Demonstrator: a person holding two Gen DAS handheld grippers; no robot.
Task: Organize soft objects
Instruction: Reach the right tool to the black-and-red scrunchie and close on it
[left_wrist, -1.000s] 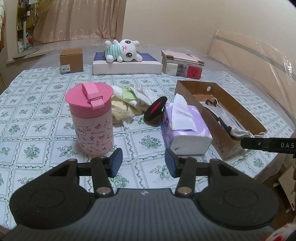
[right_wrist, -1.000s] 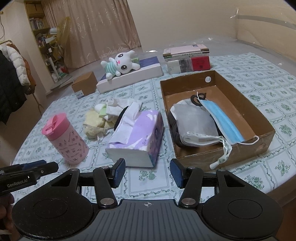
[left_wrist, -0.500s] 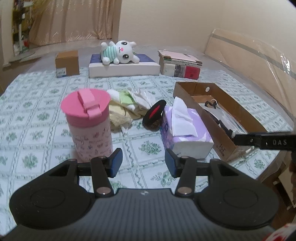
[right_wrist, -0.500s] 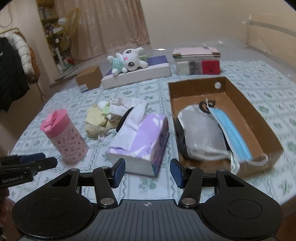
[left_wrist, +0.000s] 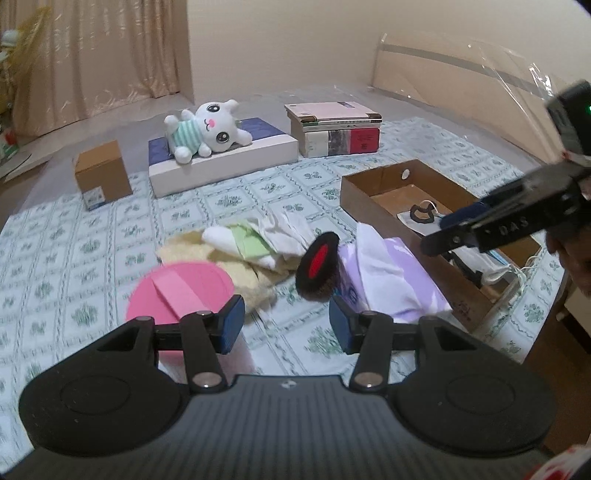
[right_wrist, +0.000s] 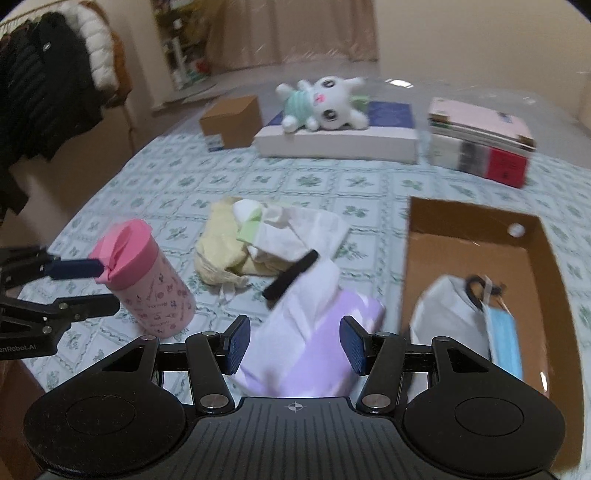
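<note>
Both tongs, left (left_wrist: 286, 325) and right (right_wrist: 295, 345), have advanced toward the cloth pile (left_wrist: 251, 247), jaws apart, empty

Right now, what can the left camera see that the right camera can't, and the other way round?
Only the left camera shows the red middle of the round black thing, which the right camera sees edge-on, and the right gripper reaching over the cardboard box.

Only the right camera shows the coats hanging on a rack, the blue mask in the box, and the left gripper beside the pink cup.

Both show the toy bunny, the books, the pile of cloths and the purple tissue box.
</note>
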